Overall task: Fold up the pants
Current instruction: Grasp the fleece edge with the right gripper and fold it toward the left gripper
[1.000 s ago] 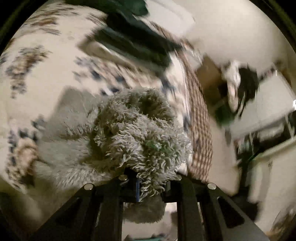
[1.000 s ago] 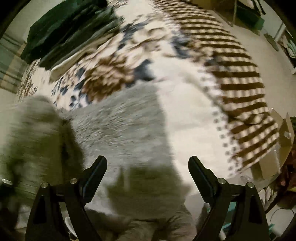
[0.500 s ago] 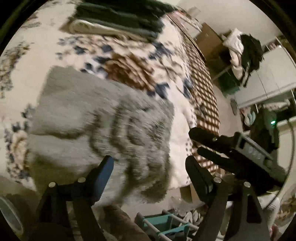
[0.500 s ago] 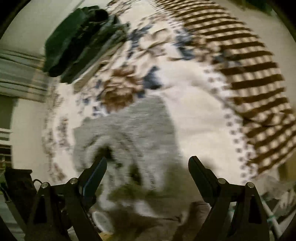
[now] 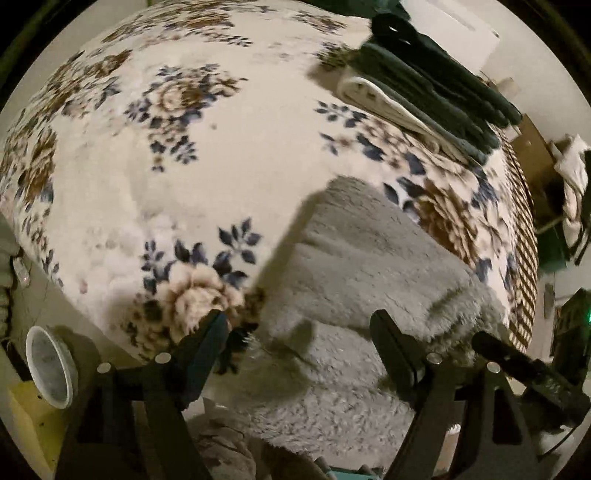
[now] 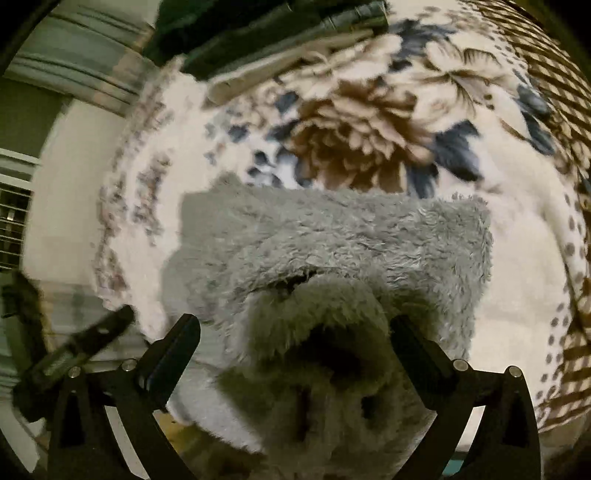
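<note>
The fluffy grey pants (image 5: 362, 266) lie folded in a thick pad on the floral blanket (image 5: 192, 155) near the bed's front edge. In the right wrist view the pants (image 6: 332, 251) show a bunched end with a dark opening close to the camera. My left gripper (image 5: 299, 332) is open and empty, just above the pants' near-left part. My right gripper (image 6: 295, 332) is open, its fingers either side of the bunched end without clamping it. The right gripper's body also shows in the left wrist view (image 5: 528, 373).
A stack of folded dark green and white clothes (image 5: 424, 85) sits at the far side of the bed, also in the right wrist view (image 6: 280, 33). A white round cup (image 5: 51, 365) stands below the bed edge at left. The checked blanket border (image 5: 524, 251) hangs at right.
My left gripper was shut on the shaggy pants one second ago, then let go and drew back left. The pants now lie folded flat. My right gripper moved in close to the bunched end.
</note>
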